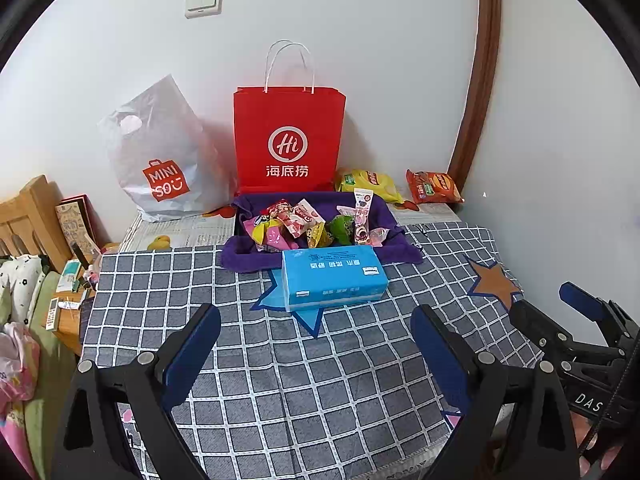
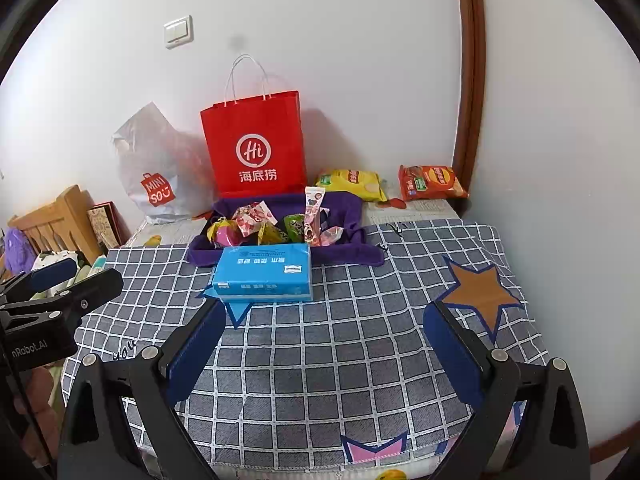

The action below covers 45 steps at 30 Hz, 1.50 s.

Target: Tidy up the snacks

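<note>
A purple cloth tray [image 1: 244, 256] [image 2: 348, 252] at the table's far middle holds several small snack packets [image 1: 308, 220] [image 2: 256, 220]. A blue tissue pack [image 1: 332, 276] [image 2: 264, 274] lies just in front of it. A yellow chip bag [image 1: 368, 184] [image 2: 352, 184] and an orange chip bag [image 1: 434, 188] [image 2: 432, 182] lie at the back right. My left gripper [image 1: 316, 316] is open and empty above the near table. My right gripper [image 2: 326, 312] is open and empty too; it also shows in the left wrist view [image 1: 552, 300].
A red paper bag [image 1: 288, 140] [image 2: 254, 144] and a white MINISO plastic bag [image 1: 160, 160] [image 2: 156, 172] stand against the wall. A checked cloth [image 1: 280, 380] [image 2: 340, 360] covers the table. A wooden bed frame [image 1: 28, 216] and clutter lie left.
</note>
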{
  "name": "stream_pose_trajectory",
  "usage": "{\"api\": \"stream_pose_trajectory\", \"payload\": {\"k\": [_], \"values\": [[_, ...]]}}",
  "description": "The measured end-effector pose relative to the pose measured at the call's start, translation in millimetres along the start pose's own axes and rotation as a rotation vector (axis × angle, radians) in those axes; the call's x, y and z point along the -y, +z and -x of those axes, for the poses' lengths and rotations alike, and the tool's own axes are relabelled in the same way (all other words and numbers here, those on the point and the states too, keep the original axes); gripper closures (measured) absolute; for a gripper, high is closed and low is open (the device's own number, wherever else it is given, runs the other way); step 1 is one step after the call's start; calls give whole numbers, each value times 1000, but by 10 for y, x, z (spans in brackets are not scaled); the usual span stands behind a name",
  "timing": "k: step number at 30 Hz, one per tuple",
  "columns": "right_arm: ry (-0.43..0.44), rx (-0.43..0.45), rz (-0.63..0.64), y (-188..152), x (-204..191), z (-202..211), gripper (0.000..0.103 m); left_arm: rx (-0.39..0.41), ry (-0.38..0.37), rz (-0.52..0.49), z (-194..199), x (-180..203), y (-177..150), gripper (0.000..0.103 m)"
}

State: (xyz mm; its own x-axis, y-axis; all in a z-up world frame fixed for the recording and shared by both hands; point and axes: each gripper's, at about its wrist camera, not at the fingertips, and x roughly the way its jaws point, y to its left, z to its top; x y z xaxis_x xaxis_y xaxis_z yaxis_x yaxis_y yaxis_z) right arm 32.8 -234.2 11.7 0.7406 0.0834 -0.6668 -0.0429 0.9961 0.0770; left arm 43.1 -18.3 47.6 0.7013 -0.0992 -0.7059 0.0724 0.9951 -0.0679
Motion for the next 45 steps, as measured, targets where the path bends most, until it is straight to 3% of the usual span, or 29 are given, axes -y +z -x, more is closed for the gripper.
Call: {"api": "stream_pose_trajectory", "payload": {"k": [45], "values": [[6, 7, 10, 21, -25, 13, 5, 4, 0, 1, 32, 16, 18, 6]]}}
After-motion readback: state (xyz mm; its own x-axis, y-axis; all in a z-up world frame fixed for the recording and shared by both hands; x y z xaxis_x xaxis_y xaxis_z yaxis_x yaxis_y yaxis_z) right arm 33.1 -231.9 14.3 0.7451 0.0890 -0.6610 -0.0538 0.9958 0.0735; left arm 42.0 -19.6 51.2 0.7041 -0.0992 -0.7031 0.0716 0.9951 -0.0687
